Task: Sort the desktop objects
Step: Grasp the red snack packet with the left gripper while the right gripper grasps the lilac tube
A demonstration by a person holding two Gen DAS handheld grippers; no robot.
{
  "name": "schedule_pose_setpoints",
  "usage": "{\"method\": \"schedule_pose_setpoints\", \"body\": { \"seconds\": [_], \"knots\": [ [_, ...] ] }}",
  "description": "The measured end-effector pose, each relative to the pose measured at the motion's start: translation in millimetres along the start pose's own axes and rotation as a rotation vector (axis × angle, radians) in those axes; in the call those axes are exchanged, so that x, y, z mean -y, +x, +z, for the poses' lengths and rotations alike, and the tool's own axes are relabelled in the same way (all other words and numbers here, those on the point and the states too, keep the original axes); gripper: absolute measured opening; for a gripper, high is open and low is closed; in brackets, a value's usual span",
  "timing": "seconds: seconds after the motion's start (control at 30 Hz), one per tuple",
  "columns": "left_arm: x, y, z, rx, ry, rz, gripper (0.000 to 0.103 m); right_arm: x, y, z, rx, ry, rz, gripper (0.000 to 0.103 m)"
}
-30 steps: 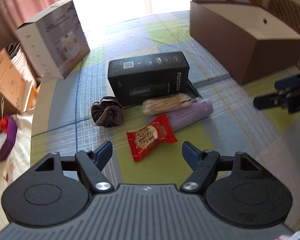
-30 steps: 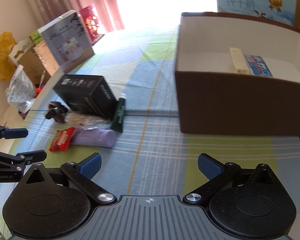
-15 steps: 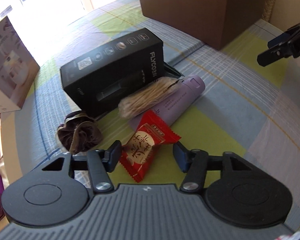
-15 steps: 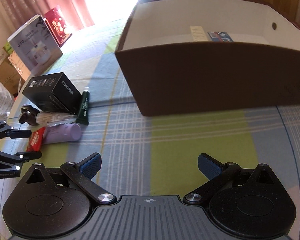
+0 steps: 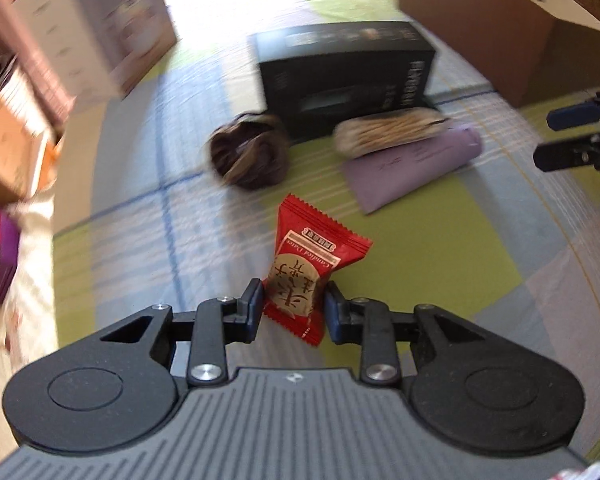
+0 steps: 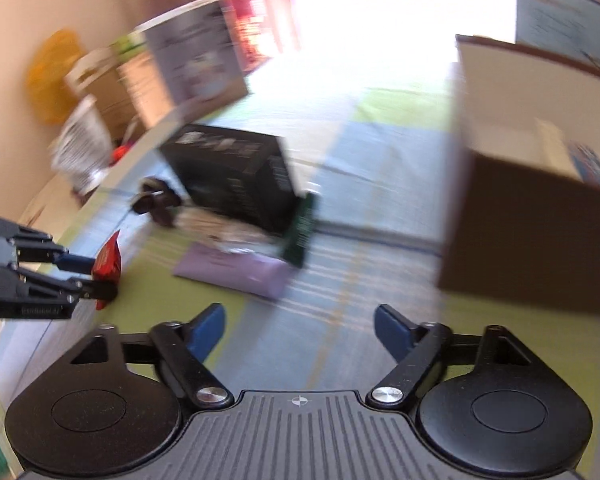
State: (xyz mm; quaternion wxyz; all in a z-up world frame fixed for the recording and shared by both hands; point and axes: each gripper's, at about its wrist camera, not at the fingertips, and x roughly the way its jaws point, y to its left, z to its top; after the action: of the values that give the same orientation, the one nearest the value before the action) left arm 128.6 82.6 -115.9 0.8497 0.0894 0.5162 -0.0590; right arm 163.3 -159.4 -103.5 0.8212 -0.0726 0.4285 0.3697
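Now the red snack packet (image 5: 306, 280) sits pinched at its lower half between the jaws of the left gripper (image 5: 294, 307), its upper end standing clear ahead of them; whether it has fully left the checked surface (image 5: 440, 260) cannot be told. To carry this step well, the grip should stay firm but not crushing, since the wrapper is thin and slippery and could slide out if tilted. A steady level carry to the brown cardboard box (image 6: 532, 236), which looks like the likely place for sorted things, would keep it safe. Just beyond the packet lie a dark hair scrunchie (image 5: 250, 152), a bundle of cotton swabs (image 5: 392, 130) resting on a lilac tube (image 5: 416, 166), and a black carton (image 5: 344, 80) behind them; the lift should go up before across, so none are dragged. The right gripper (image 6: 298, 330) hangs with its jaws spread and empty, near the lilac tube and a green tube (image 6: 302, 230) beside it.
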Motion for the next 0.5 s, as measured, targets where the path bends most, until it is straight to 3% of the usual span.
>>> {"method": "schedule_pose_setpoints", "body": {
  "seconds": [0.13,0.23,0.5],
  "knots": [
    [-20.5,-8.1,-8.9,-0.041,-0.145,0.043,0.027,-17.4,19.0,8.9,0.01,-0.122,0.039,0.065],
    [-33.0,-12.6,-14.5,-0.061,-0.22,0.066,0.027,-24.8,33.1,13.5,0.012,-0.191,0.049,0.064],
    [-42.5,-20.2,-24.4,-0.071,-0.285,0.069,0.027,-39.2,51.0,8.6,-0.042,-0.337,0.116,0.061]
  ]
}}
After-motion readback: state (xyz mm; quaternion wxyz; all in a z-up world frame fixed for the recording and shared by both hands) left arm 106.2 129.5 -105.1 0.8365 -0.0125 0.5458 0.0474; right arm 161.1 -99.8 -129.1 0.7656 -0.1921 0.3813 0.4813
